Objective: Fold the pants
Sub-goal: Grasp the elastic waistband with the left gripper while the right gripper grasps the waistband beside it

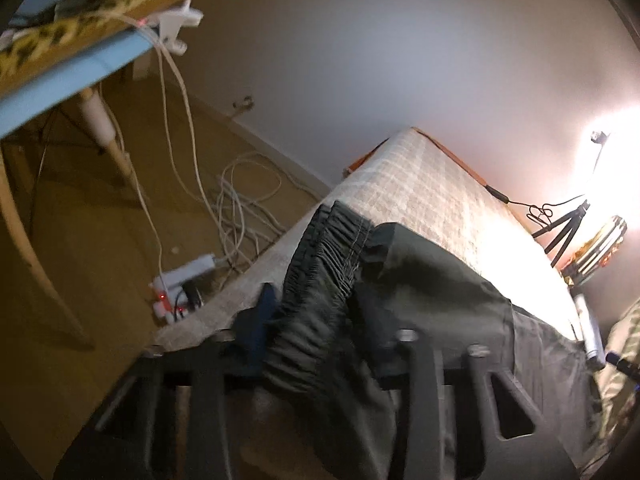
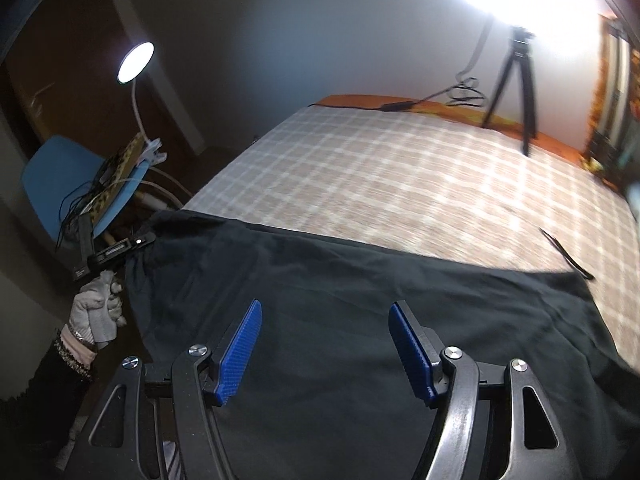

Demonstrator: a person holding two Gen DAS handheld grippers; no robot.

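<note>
Dark pants (image 2: pixel 340 300) lie spread across the near edge of a bed with a plaid cover (image 2: pixel 400 168). In the left wrist view their gathered elastic waistband (image 1: pixel 320 280) runs up between the fingers of my left gripper (image 1: pixel 316 312), which is shut on it. One blue pad (image 1: pixel 260 320) shows beside the fabric; the other is hidden behind it. The right wrist view shows that left gripper (image 2: pixel 136 242) at the pants' left end, held by a gloved hand (image 2: pixel 96 308). My right gripper (image 2: pixel 326 305) hovers open over the middle of the pants, with nothing between its blue pads.
A blue chair (image 2: pixel 52 176) with a clip-on lamp (image 2: pixel 136 62) stands left of the bed. A power strip (image 1: pixel 180 284) and loose white cables lie on the floor there. A tripod (image 2: pixel 516 80) stands at the bed's far side under a bright light. A black strap (image 2: pixel 568 256) lies on the cover.
</note>
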